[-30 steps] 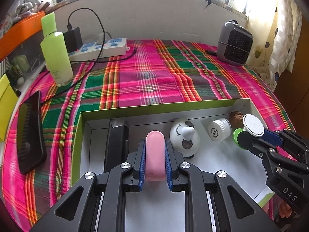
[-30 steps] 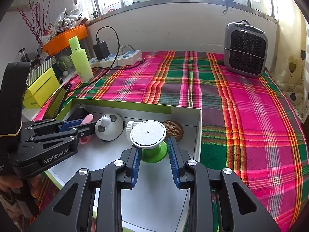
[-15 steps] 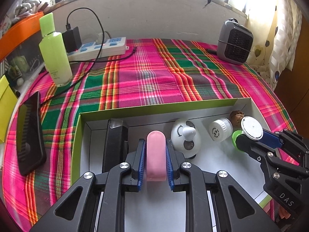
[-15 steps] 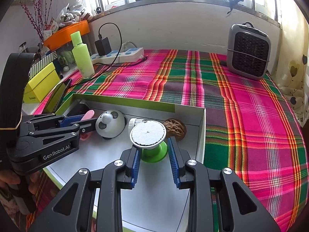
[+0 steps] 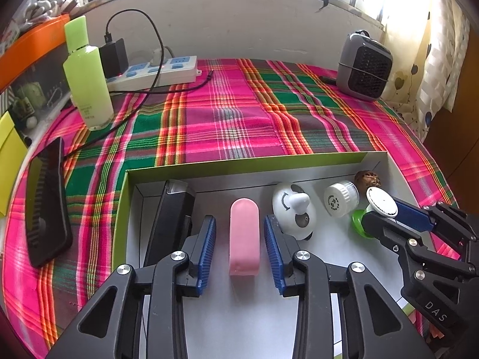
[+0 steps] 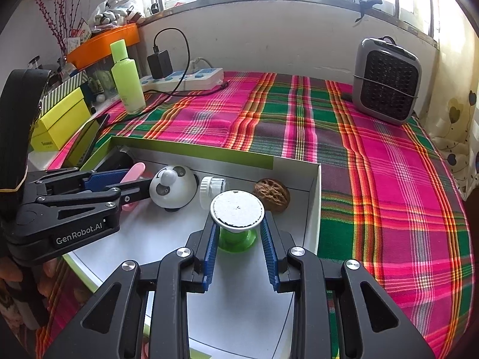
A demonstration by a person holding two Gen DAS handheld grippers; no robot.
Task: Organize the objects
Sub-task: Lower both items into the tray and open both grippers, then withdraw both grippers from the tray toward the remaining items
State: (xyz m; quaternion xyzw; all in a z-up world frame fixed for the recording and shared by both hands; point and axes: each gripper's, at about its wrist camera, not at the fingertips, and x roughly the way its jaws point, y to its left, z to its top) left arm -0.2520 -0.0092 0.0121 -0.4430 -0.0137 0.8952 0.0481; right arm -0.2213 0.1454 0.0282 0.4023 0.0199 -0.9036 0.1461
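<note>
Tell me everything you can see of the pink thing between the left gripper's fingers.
The pink object is a smooth, matte slab, rubber or plastic by the look of it, with a rounded far end and a squared near end. It lies flat on the white floor of the green-rimmed box, lengthwise along the left gripper. The blue ribbed fingers stand open on either side with a visible gap, not touching it. A black device lies to its left, a white panda-like dome to its right. No markings show.

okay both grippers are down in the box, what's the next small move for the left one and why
Probably lift the left hand-held gripper straight up and out. Its jaws stand open, clear of the pink case lying flat on the box floor, so that item looks placed.
</note>
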